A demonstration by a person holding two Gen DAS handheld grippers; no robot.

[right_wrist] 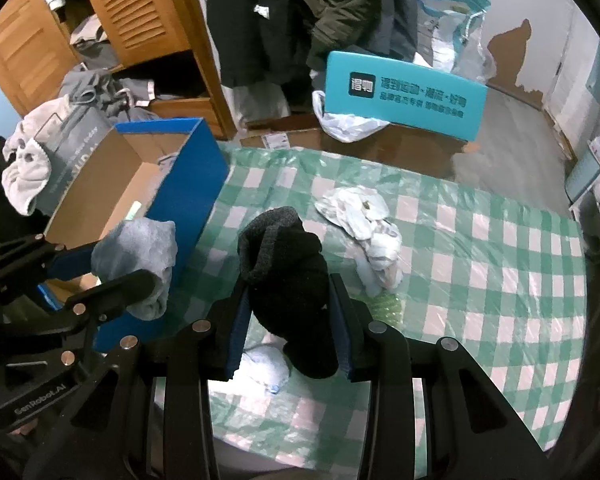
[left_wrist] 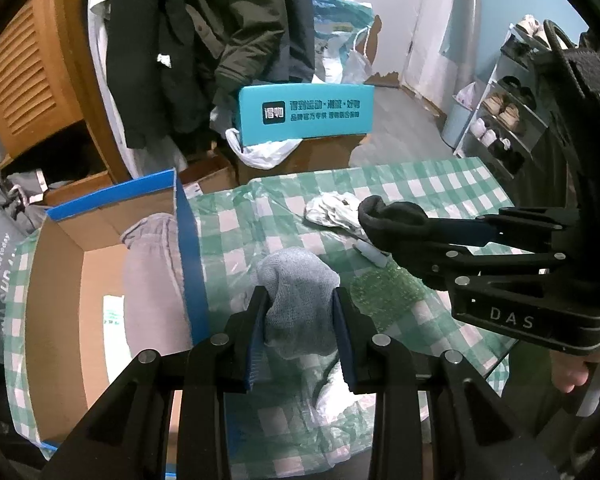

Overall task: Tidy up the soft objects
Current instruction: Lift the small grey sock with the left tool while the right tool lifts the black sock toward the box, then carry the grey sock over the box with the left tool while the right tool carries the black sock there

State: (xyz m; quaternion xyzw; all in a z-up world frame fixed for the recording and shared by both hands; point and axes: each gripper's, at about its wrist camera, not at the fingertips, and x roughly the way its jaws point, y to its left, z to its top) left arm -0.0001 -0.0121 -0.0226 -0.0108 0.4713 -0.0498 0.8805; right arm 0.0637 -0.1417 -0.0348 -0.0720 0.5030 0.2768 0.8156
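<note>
while each tool grips a sock, left tool [left_wrist: 300, 312] grey sock [left_wrist: 296, 300], right tool [right_wrist: 290, 316] black sock [right_wrist: 288, 280], checked tablecloth [right_wrist: 480, 248], cluttered room

A bunched grey sock [left_wrist: 300, 300] hangs pinched above a green-checked tablecloth [right_wrist: 480, 248], just beside an open blue-sided cardboard box [left_wrist: 190, 264] holding a folded mauve garment [left_wrist: 152, 280]. A black sock [right_wrist: 292, 280] droops nearby, also clamped. A crumpled white cloth [right_wrist: 364, 216] lies flat on the table.
</note>
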